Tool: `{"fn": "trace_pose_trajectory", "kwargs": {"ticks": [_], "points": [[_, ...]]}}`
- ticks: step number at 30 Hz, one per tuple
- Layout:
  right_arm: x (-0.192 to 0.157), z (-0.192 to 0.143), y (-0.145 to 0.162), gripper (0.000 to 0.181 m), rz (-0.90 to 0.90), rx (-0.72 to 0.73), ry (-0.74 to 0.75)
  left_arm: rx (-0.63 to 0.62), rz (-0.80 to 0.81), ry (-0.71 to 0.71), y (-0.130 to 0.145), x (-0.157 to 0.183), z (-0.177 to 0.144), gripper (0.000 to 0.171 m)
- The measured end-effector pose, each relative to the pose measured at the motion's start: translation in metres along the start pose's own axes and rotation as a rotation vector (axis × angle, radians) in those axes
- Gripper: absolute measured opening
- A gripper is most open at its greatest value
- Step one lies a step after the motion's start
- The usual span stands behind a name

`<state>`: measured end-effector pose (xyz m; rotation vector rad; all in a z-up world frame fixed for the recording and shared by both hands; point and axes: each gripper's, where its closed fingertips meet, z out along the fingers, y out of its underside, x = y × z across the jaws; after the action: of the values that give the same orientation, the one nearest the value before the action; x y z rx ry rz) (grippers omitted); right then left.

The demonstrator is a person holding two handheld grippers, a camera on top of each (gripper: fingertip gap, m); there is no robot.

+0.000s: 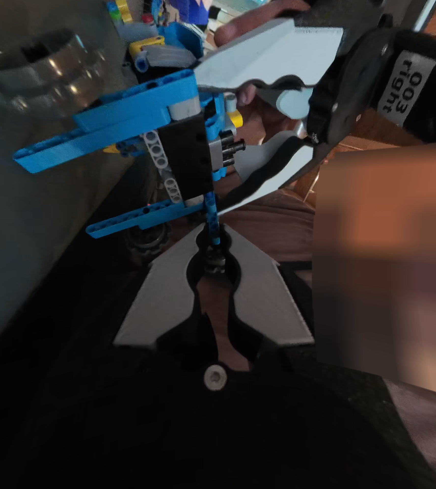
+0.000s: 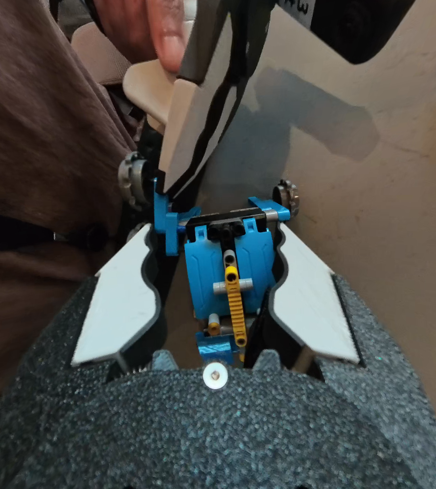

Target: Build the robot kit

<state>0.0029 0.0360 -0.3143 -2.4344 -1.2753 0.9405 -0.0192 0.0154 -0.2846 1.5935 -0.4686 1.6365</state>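
A blue brick model (image 2: 228, 277) with a black core, a yellow toothed beam (image 2: 235, 309) and small grey wheels (image 2: 288, 197) is held off the grey table. My right gripper (image 2: 215, 232) is shut on the model's body, one finger on each side. In the left wrist view it (image 1: 207, 144) reaches in from the upper right. My left gripper (image 1: 213, 238) is shut on a thin blue rod (image 1: 211, 211) that sticks out of the model's black block (image 1: 185, 158). In the right wrist view its tips (image 2: 165, 185) pinch the model's left blue part from above.
A clear round container (image 1: 42, 68) stands at the upper left. More blue and yellow brick pieces (image 1: 153, 50) lie behind the model. The grey table (image 2: 344, 211) lies under the model. A person's brown garment (image 2: 26, 132) fills the left, and a fingertip (image 2: 169, 34) is on the left gripper's handle.
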Motion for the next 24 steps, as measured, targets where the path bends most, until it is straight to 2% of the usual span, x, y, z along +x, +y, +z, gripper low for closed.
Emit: {"fn": "trace_pose_trajectory", "kwargs": {"ticks": [6, 9, 12, 14, 24], "points": [[0.0005, 0.0000, 0.0021, 0.088, -0.028, -0.011, -0.011, 0.072, 0.115, -0.041, 0.0016, -0.0020, 0.0028, 0.007], [0.0007, 0.0000, 0.0019, 0.087, -0.036, -0.002, -0.014, 0.067, 0.150, -0.044, 0.0053, -0.0013, 0.0051, 0.018], [0.0008, 0.0001, 0.0019, 0.087, -0.040, 0.005, -0.013, 0.077, 0.158, -0.039, 0.0064, 0.0000, 0.0058, 0.015], [0.0010, 0.0001, 0.0018, 0.087, -0.033, 0.012, -0.017, 0.078, 0.173, -0.063, 0.0074, -0.0012, 0.0068, 0.007], [0.0000, -0.0002, 0.0036, 0.087, -0.044, 0.002, -0.017, 0.093, 0.116, -0.108, 0.0051, 0.0004, 0.0086, 0.006]]}}
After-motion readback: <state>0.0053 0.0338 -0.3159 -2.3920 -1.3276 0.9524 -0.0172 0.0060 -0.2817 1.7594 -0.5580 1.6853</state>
